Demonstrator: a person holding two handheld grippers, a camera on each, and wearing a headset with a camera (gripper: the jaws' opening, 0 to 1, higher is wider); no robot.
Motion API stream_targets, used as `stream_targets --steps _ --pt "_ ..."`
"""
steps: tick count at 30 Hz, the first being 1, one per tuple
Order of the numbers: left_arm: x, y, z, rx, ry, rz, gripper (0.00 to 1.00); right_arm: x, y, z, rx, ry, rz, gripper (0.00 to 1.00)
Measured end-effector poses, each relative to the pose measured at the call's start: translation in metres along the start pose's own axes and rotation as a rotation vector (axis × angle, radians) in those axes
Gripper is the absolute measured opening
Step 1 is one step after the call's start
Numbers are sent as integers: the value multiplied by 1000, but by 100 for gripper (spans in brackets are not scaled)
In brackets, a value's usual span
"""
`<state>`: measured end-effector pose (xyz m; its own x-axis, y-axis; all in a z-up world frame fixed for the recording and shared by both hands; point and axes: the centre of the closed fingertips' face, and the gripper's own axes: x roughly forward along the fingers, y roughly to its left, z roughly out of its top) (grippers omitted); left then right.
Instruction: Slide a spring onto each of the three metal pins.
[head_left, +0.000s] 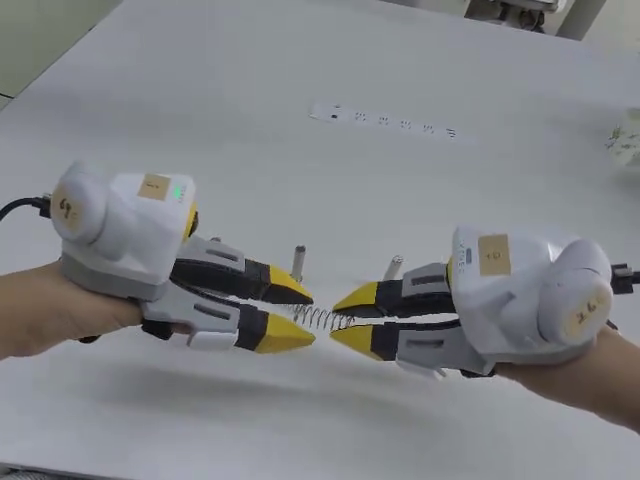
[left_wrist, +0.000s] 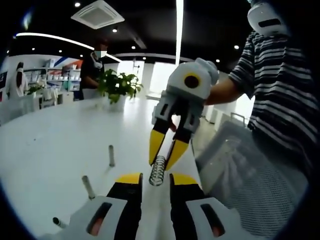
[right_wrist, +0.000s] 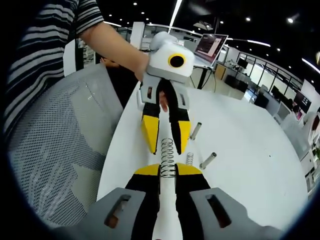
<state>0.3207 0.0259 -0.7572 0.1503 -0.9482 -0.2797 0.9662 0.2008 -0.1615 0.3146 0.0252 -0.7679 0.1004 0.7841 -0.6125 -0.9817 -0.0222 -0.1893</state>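
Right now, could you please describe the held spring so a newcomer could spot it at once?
On the big white table, near its front edge, the left gripper and right gripper face each other, yellow tips almost meeting. The spring is the short metal coil between those tips. Unlike the other spring by the pins, it is held off the table.

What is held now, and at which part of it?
The spring: the right gripper is shut on one end. Its other end sits between the jaws of the left gripper; whether they pinch it cannot be told.
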Motion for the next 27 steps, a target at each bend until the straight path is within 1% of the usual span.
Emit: stream_targets --steps 6,9,10,13,17,20,24,27 --pt "2 1 2 2 -14 2 10 -1 -2 2 -6 -1 0 8" --pt "2 1 3 1 -21 1 4 -2 -4 3 -6 -2 -5 8" --pt "2 1 4 3 -28 3 3 -3 -5 2 -11 2 -8 8" --pt "3 0 3 3 -29 -1 3 -3 -4 2 -18 6 -1 8" --pt "4 -3 2 -5 -33 -18 2 -4 -1 1 -26 13 6 8" --pt "5 -6 0 -23 -29 -35 2 -5 2 -1 -6 7 8 8" --pt "6 -8 -2 -22 -17 -52 2 -4 6 -3 14 6 6 8" --pt "9 -12 -6 -26 -5 -70 2 -4 9 -8 51 17 13 9"
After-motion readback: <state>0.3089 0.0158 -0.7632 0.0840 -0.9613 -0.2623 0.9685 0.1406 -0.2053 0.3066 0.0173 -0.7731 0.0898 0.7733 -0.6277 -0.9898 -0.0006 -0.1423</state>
